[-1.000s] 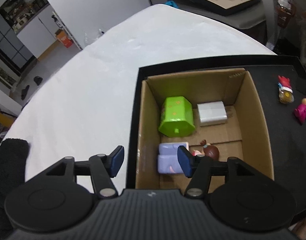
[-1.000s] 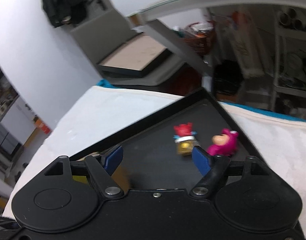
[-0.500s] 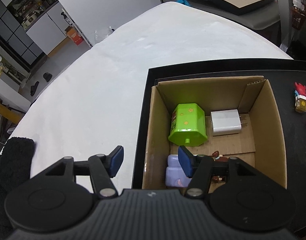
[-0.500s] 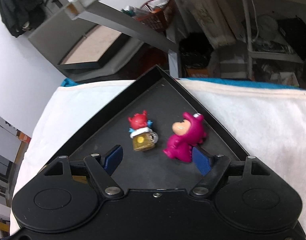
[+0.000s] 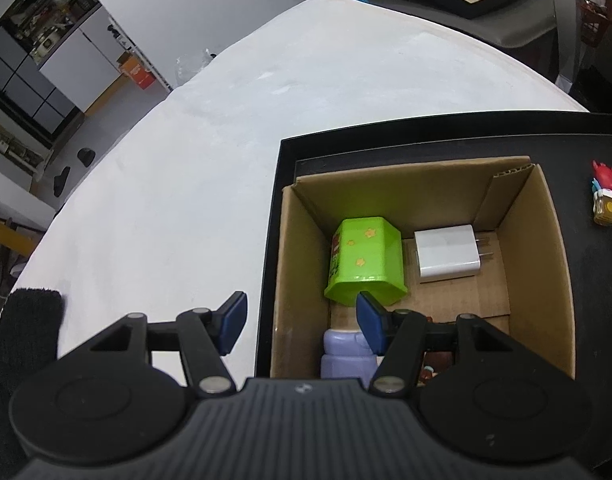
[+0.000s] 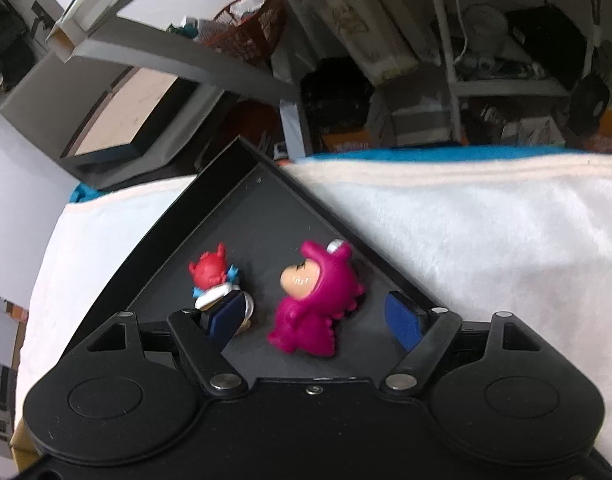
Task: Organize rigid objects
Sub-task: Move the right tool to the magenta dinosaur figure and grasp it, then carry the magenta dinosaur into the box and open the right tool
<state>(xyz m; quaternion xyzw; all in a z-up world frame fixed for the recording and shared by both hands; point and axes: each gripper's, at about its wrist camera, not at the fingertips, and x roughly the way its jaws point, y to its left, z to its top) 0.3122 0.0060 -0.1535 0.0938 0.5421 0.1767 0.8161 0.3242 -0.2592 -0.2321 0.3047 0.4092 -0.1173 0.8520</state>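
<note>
The pink dinosaur toy lies on the black tray, near its corner, just beside a small red toy. It sits right between the blue pads of the right claw, which are wide apart and not touching it. The left claw is also apart and empty, over the edge of the cardboard box.

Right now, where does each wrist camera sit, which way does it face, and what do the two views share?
Left wrist: on the left gripper, angled down into the cardboard box holding a green container and white charger; open jaws and a dark sleeve show.
Right wrist: on the right gripper, angled down at the magenta figure between its open jaws.
Shared: black tray and red figure.
</note>
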